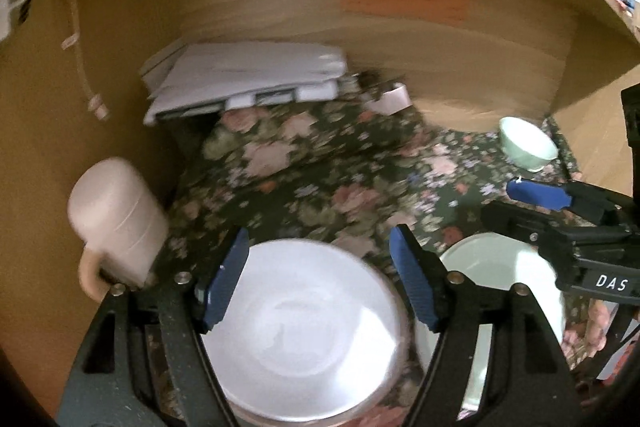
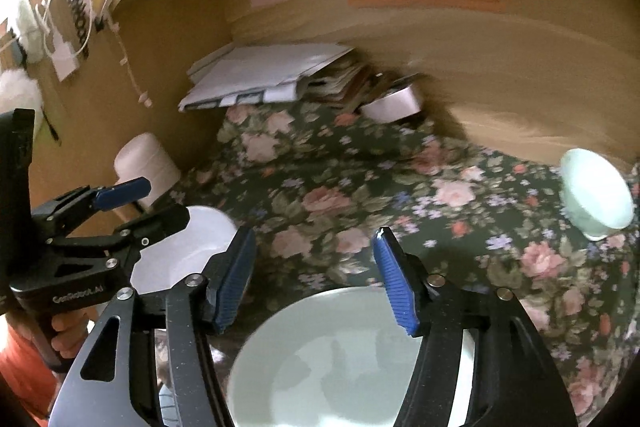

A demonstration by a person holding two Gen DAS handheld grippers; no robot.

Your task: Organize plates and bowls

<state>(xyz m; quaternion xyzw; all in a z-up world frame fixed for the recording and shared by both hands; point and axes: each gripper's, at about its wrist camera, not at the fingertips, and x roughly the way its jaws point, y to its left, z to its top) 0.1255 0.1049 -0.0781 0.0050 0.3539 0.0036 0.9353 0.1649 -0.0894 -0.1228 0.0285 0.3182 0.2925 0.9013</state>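
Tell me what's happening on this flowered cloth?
A person holds two grippers with open jaws over dishes. The left gripper hovers over a white plate; the right gripper hovers over a pale green plate beside it. Neither is gripped. A small green bowl sits apart, far right.

Open left tongs [image 1: 318, 277] above white plate [image 1: 304, 331], beside pale-green plate [image 1: 496, 291].

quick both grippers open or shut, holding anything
Left gripper: open, empty, hanging over the round white plate.
Right gripper: open, empty, hanging over the pale green round plate.
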